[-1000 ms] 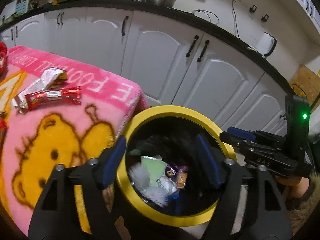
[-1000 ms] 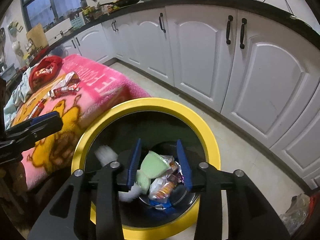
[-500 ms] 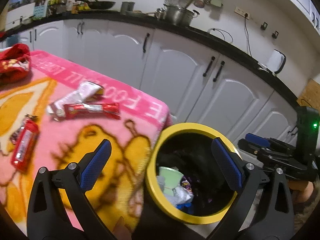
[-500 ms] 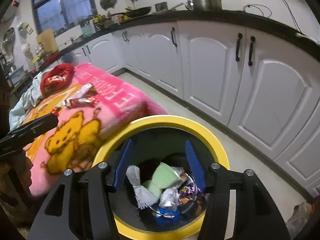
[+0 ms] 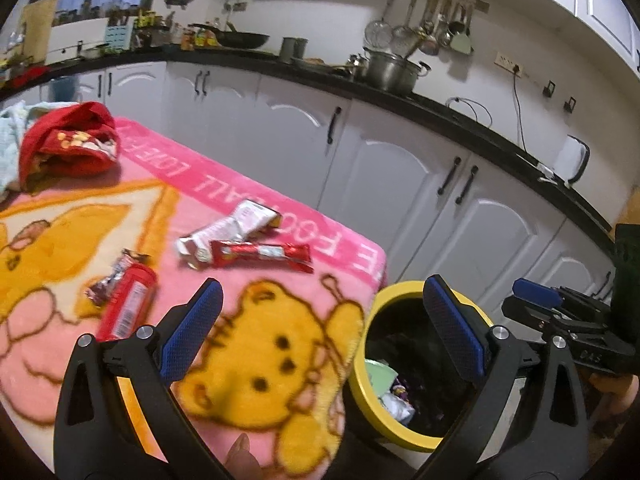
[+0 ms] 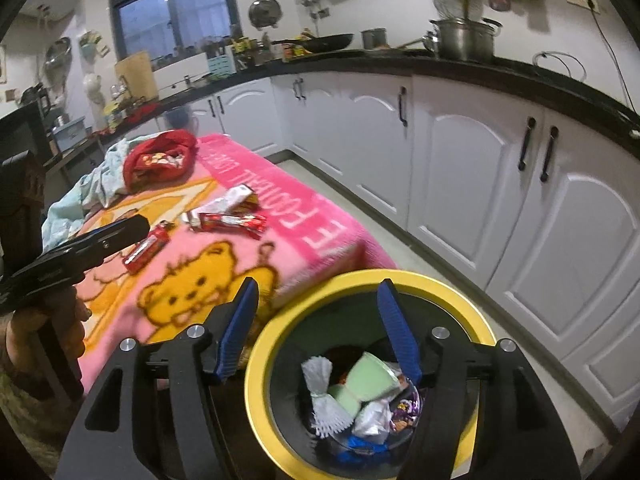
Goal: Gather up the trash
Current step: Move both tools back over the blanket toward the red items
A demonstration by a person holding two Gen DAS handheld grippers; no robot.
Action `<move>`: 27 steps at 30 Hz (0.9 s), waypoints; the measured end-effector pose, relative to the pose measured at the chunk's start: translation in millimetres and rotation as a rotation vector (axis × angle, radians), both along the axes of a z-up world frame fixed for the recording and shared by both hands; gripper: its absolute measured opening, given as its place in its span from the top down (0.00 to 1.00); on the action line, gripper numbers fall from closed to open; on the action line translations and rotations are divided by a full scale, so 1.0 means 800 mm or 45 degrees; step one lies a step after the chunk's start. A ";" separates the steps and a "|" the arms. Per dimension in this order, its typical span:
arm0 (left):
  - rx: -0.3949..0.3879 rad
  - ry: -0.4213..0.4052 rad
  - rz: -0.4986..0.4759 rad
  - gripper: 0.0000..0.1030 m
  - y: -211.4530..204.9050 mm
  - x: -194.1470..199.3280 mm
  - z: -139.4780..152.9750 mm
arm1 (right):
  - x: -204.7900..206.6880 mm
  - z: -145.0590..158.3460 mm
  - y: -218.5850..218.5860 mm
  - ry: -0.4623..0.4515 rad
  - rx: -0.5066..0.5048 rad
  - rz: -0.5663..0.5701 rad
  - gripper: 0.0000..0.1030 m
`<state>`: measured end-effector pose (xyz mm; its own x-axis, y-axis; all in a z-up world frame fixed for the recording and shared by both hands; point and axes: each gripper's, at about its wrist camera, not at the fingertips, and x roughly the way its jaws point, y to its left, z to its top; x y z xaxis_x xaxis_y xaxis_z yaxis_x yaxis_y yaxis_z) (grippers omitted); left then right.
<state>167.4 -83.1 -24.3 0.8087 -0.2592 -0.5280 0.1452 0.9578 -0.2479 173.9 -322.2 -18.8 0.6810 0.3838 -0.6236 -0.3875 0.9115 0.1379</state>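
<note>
Trash lies in two places: some is already inside the yellow-rimmed bin (image 6: 256,364), and some is on the pink blanket (image 5: 280,360) with the bear picture. In the bin I see a pale green cup (image 6: 370,376), a white crumpled wrapper (image 6: 322,396) and a few coloured packets at the bottom. The bin stands on the floor just beside the blanket's near corner. On the blanket, near the edge with the white letters, a long red wrapper (image 5: 262,254) lies touching a silver-white wrapper (image 5: 230,226). A second red packet (image 5: 128,304) lies apart from them, more toward the middle of the blanket, with a small foil piece (image 5: 114,278) at its end. A red cloth bag (image 5: 68,148) sits at the far corner. The left gripper (image 5: 320,332) has its jaws wide apart, nothing between them; it hangs over the blanket's near corner and the bin rim. The right gripper (image 6: 318,328) is over the bin, its jaws are opening and they hold nothing. White kitchen cabinets (image 6: 480,184) under a black counter run behind everything
</note>
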 end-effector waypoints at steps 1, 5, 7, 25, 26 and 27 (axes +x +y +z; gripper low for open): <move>0.001 -0.006 0.010 0.11 0.004 -0.001 0.001 | 0.000 0.002 0.004 -0.004 -0.003 0.009 0.41; 0.000 -0.019 0.045 0.11 0.021 -0.003 0.004 | 0.003 0.007 0.022 -0.012 -0.021 0.049 0.40; 0.001 -0.023 0.063 0.11 0.030 -0.004 0.005 | 0.004 0.009 0.032 -0.014 -0.029 0.066 0.40; -0.008 -0.018 0.217 0.11 0.107 -0.011 -0.006 | 0.035 0.020 0.115 -0.050 -0.117 0.225 0.39; -0.008 -0.014 0.224 0.11 0.110 -0.011 -0.007 | 0.039 0.018 0.122 -0.052 -0.127 0.236 0.39; -0.007 -0.011 0.232 0.11 0.114 -0.011 -0.009 | 0.041 0.017 0.126 -0.051 -0.133 0.243 0.39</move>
<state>158.7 8.4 -31.5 0.8470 -0.1111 -0.5199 -0.0284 0.9671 -0.2530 206.3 -221.8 -4.9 0.6273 0.4430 -0.6405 -0.5576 0.8296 0.0277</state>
